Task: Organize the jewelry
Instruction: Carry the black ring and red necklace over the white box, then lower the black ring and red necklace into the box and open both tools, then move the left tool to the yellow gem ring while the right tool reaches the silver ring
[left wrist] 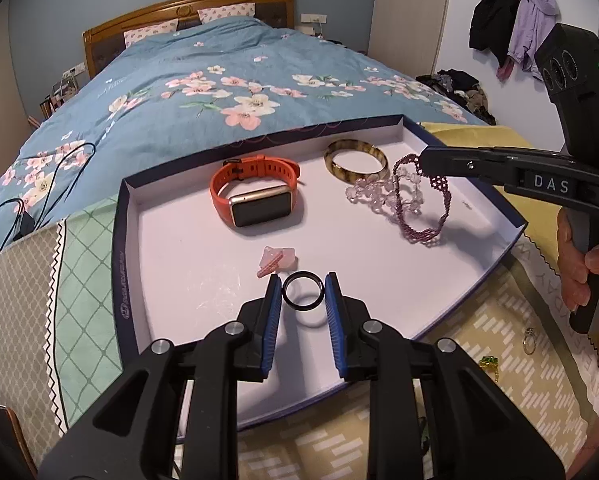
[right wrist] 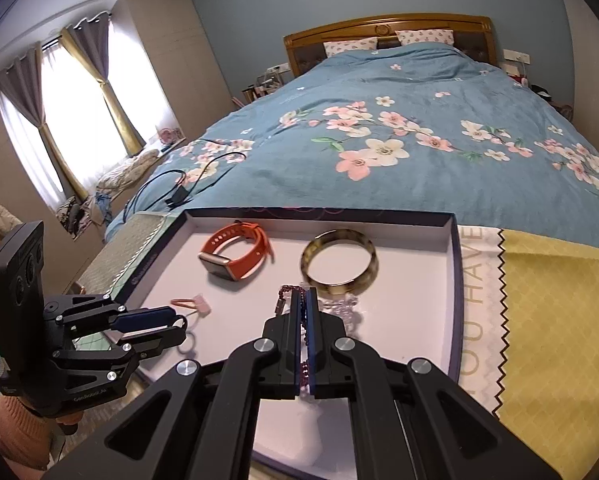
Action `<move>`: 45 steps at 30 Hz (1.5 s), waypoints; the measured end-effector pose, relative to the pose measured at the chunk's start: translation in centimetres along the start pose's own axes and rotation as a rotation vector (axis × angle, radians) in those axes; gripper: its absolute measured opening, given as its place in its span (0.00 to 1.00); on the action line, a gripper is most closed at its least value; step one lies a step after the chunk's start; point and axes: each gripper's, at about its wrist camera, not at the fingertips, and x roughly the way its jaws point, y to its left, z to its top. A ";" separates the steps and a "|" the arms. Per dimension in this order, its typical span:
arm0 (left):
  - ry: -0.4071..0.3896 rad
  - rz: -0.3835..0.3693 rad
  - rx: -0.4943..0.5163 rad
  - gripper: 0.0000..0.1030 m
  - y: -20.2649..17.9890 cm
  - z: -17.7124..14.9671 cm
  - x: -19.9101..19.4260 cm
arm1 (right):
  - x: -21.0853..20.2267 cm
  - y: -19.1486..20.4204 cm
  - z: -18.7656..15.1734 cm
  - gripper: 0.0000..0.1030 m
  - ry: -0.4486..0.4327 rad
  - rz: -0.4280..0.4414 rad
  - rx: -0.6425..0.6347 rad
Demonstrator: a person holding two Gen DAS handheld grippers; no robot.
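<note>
A shallow white box lid point(left wrist: 171, 248) with dark blue rim lies on the bed end. In it are an orange smartwatch point(left wrist: 255, 194), a brown mottled bangle point(left wrist: 355, 160), a clear bead bracelet point(left wrist: 373, 196) and a pink hair clip point(left wrist: 277, 260). My left gripper point(left wrist: 302, 294) is shut on a black ring point(left wrist: 302, 293), held just above the lid floor. My right gripper point(right wrist: 304, 304) is shut on a purple beaded bracelet point(left wrist: 423, 208) that hangs from its tips point(left wrist: 429, 162) above the lid's right side, its lower loop at the lid floor.
A silver ring point(left wrist: 529, 340) and a green-stone ring point(left wrist: 489, 362) lie on the patterned cloth point(left wrist: 499, 320) right of the lid. A black cable and charger point(right wrist: 179, 196) lie on the blue floral duvet point(right wrist: 379, 140). A yellow cloth point(right wrist: 559, 320) is at right.
</note>
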 end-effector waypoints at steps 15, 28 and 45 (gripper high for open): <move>0.024 0.008 -0.040 0.22 0.8 1.1 1.8 | 0.4 -0.3 -0.2 0.13 0.013 -0.047 0.004; -0.161 0.024 0.003 0.39 -0.2 0.0 -5.9 | -5.6 2.3 -2.0 0.31 -0.045 0.020 -0.092; -0.096 -0.104 0.075 0.38 -3.4 -7.5 -8.4 | -5.8 4.4 -9.5 0.31 0.114 0.060 -0.140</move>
